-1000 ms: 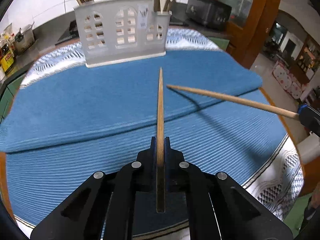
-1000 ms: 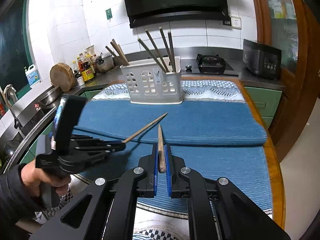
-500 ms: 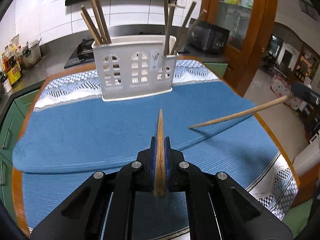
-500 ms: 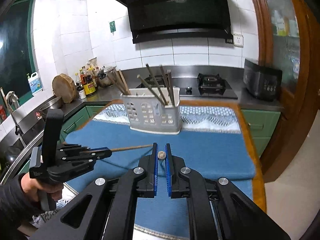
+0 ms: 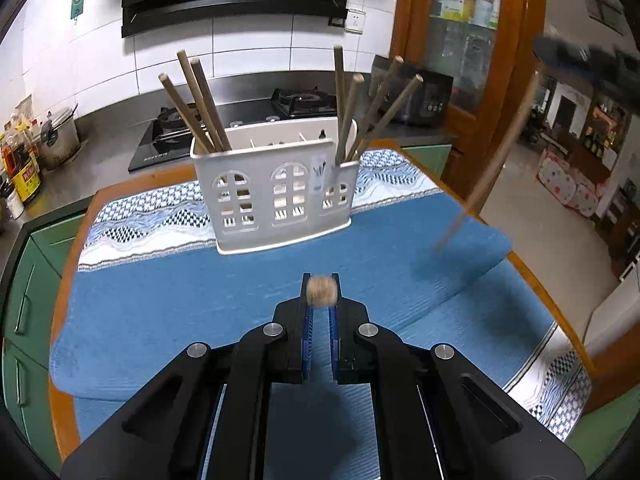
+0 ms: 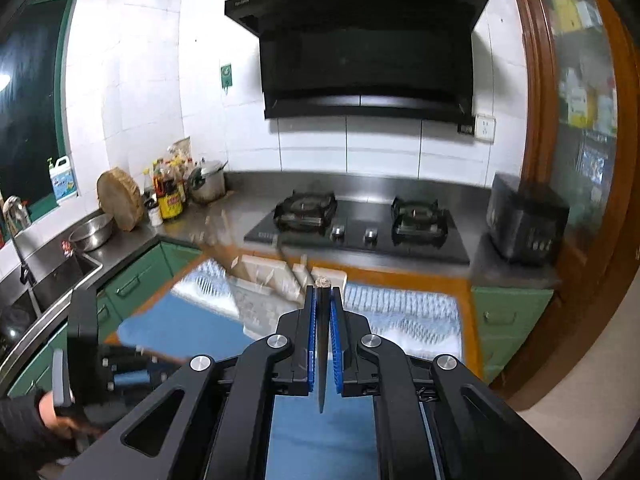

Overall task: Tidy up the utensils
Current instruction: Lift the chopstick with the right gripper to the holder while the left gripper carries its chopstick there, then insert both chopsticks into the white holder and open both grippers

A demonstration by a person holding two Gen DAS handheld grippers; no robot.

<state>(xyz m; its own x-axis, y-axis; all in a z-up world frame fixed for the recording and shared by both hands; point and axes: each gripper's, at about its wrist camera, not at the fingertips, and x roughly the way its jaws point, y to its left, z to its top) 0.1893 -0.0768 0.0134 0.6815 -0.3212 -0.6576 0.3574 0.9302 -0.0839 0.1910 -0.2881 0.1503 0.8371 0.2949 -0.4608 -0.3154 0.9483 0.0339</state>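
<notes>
Blue cloth [image 5: 200, 312] covers the desk [image 5: 70, 280], with the white slotted holder [image 5: 276, 196] upright at its far side. Left gripper [image 5: 320, 300] is clamped on a chopstick [image 5: 321, 289] seen end-on, long axis pointing toward the holder directly ahead. Further right, the second chopstick [image 5: 500, 152] hangs steeply tilted and blurred in the right gripper [image 6: 322, 300], likewise clamped. Judged nearer and better aligned: the left hand.
</notes>
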